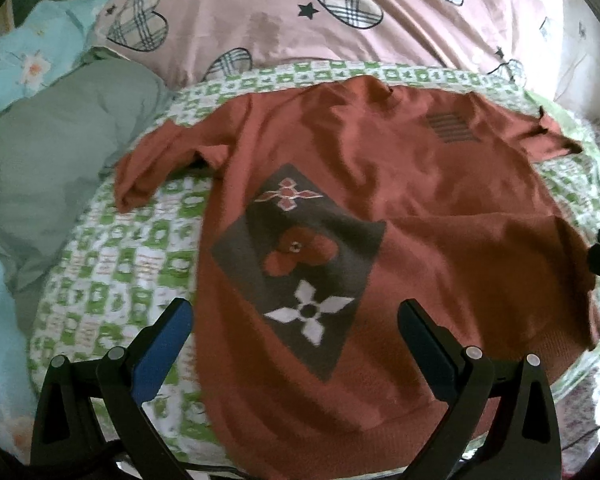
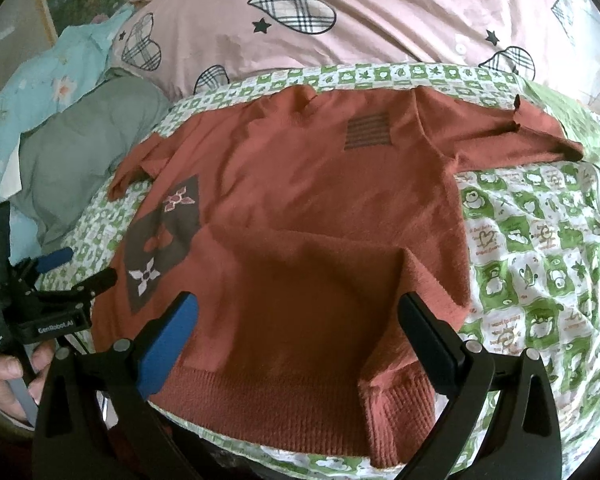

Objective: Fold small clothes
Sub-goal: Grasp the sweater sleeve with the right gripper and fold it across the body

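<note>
A small rust-red knitted sweater (image 1: 380,200) lies spread on a green-and-white checked sheet (image 1: 120,264), hem towards me, both sleeves out to the sides. It has a dark diamond patch with flowers (image 1: 296,268) and a striped patch (image 1: 452,128). My left gripper (image 1: 296,320) is open and empty above the hem's left part. My right gripper (image 2: 300,314) is open and empty above the sweater (image 2: 320,200), near its hem (image 2: 284,404), whose right corner is rumpled and folded over. The left gripper (image 2: 76,268) shows at the left of the right wrist view, held by a hand.
A pink quilt with plaid hearts (image 1: 300,12) lies behind the sweater. A grey-green pillow (image 1: 52,152) and light blue floral bedding (image 1: 16,60) lie at the left. The checked sheet (image 2: 540,260) extends to the right of the sweater.
</note>
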